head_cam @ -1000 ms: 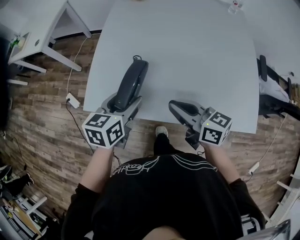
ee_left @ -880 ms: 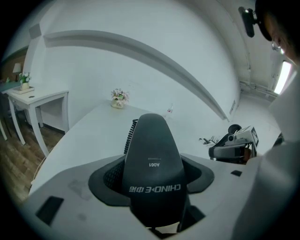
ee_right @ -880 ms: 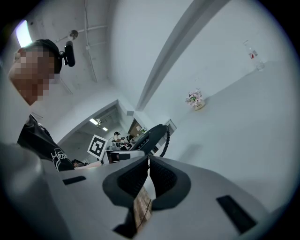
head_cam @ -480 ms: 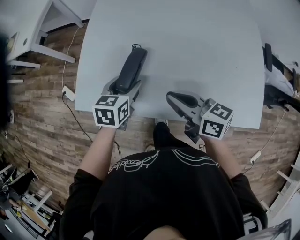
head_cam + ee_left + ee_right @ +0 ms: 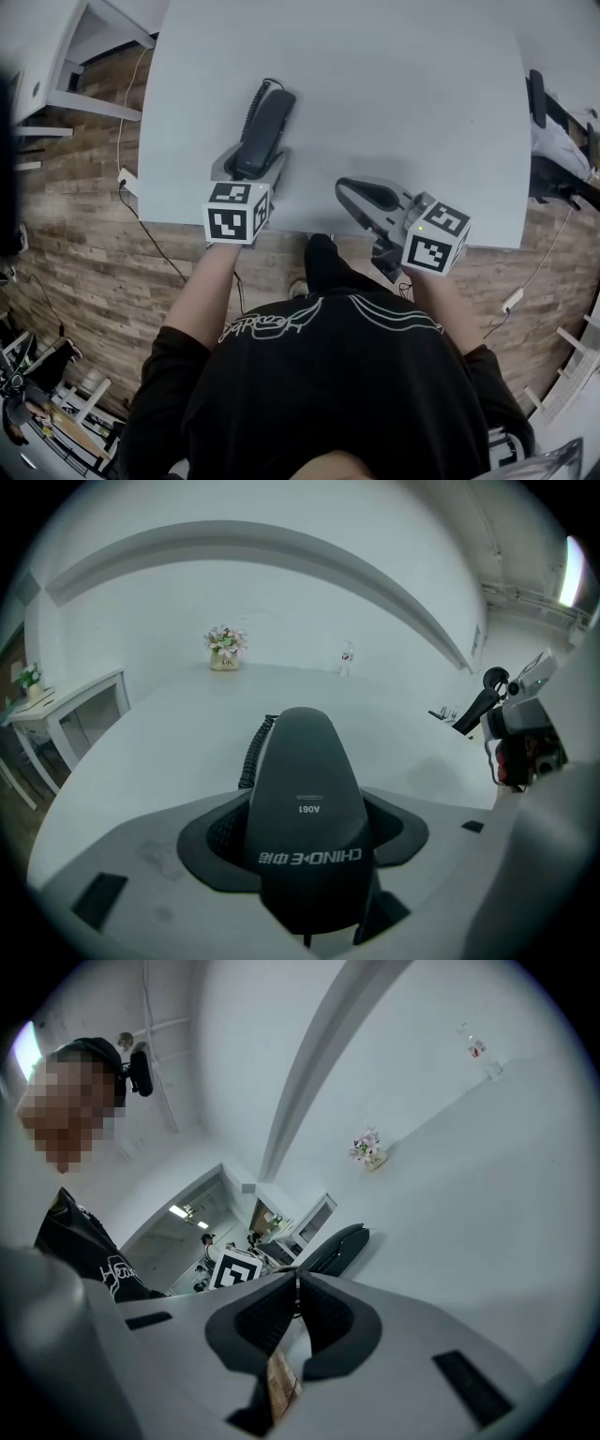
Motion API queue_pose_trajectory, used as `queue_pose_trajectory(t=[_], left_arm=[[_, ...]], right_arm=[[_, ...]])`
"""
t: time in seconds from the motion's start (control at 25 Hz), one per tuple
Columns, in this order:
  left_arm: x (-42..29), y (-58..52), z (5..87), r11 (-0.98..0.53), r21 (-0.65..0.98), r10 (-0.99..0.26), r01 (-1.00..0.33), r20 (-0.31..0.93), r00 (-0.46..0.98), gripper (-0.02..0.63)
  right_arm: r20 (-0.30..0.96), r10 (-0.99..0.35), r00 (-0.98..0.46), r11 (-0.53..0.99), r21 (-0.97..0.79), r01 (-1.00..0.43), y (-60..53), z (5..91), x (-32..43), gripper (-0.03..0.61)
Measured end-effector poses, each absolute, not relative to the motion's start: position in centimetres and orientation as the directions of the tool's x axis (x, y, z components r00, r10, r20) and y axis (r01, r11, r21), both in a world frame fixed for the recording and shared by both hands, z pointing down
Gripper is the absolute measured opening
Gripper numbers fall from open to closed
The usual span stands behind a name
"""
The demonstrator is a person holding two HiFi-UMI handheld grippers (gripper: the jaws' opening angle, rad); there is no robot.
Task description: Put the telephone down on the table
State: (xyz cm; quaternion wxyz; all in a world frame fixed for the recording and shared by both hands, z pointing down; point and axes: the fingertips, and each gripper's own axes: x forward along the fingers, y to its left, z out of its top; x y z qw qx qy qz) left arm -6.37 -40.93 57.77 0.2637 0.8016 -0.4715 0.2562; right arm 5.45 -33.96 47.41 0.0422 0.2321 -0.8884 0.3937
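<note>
Left gripper view: telephone (image 5: 305,780) between tongs (image 5: 306,829)

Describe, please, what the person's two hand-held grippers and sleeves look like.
Both the left hand-held gripper and the right hand-held gripper are light grey with dark grey pads. Each carries a white cube with black square markers. The person wears a black short-sleeved top with a white line print.

Telephone (image 5: 263,131) over table (image 5: 403,84) near edge — right gripper (image 5: 349,190) to its right.
</note>
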Motion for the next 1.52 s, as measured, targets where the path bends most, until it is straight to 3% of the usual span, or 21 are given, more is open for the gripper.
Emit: queue_pose_trajectory(t=[0.52, 0.88, 1.12, 1.52], left_arm=[[-5.5, -40.3, 60.0, -0.468, -0.053, -0.608, -0.882, 0.744, 0.278, 0.285], [-5.3, -40.2, 60.0, -0.461, -0.081, -0.643, -0.884, 0.717, 0.27, 0.287], [-5.0, -39.9, 58.1, -0.469, -0.023, -0.683, -0.883, 0.643, 0.346, 0.359], [-5.2, -36.8, 50.6, -0.491, 0.145, -0.694, -0.859, 0.532, 0.486, 0.359]], right_arm=[[0.241, -0.401, -0.884, 0.568, -0.691, -0.446, -33.7, 47.4, 6.7, 0.041], [0.257, -0.42, -0.87, 0.541, -0.699, -0.468, -32.6, 48.3, 8.0, 0.041], [0.253, -0.413, -0.875, 0.539, -0.706, -0.459, -32.2, 48.5, 7.5, 0.041], [0.234, -0.396, -0.888, 0.577, -0.689, -0.438, -31.5, 47.0, 5.6, 0.041]])
